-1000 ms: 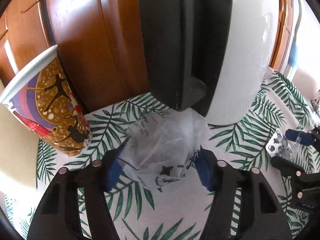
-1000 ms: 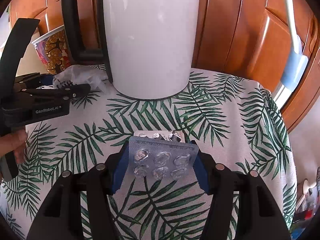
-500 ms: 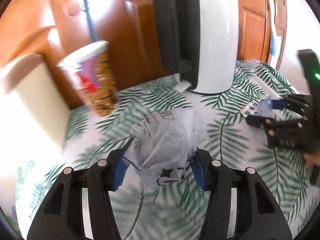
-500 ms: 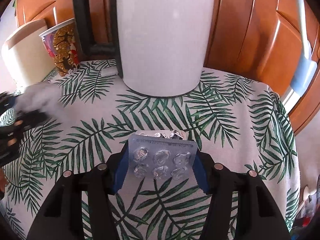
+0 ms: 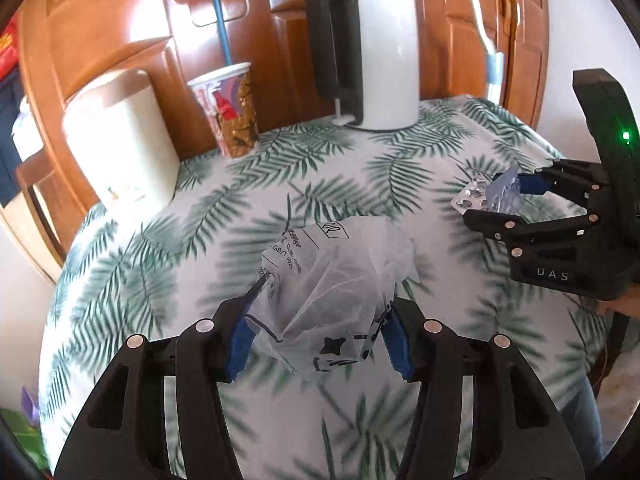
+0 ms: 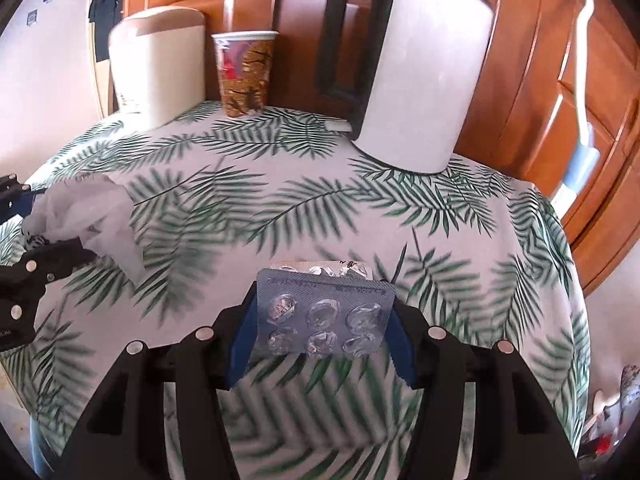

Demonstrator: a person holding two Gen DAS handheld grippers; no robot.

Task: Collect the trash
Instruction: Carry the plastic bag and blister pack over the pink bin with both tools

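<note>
My left gripper (image 5: 318, 332) is shut on a crumpled clear plastic wrapper (image 5: 336, 292) with black print and holds it above the palm-leaf tablecloth (image 5: 160, 264). My right gripper (image 6: 320, 332) is shut on empty blister packs (image 6: 324, 316), a clear bluish one over a silver one, also above the cloth. In the left wrist view the right gripper (image 5: 500, 200) with the blister packs (image 5: 480, 196) shows at the right. In the right wrist view the left gripper (image 6: 36, 224) and the wrapper (image 6: 88, 216) show at the far left.
At the table's back stand a white kettle (image 5: 384, 56) with a black handle, a printed paper cup (image 5: 230, 108) and a cream lidded bin (image 5: 120, 140). They also show in the right wrist view: kettle (image 6: 424, 80), cup (image 6: 244, 72), bin (image 6: 156, 64). Wooden cabinet doors (image 5: 120, 12) rise behind.
Both grippers have pulled back and up from the kettle, each still holding its item. The left gripper carried the wrapper away from beside the kettle and cup toward the table's front.
</note>
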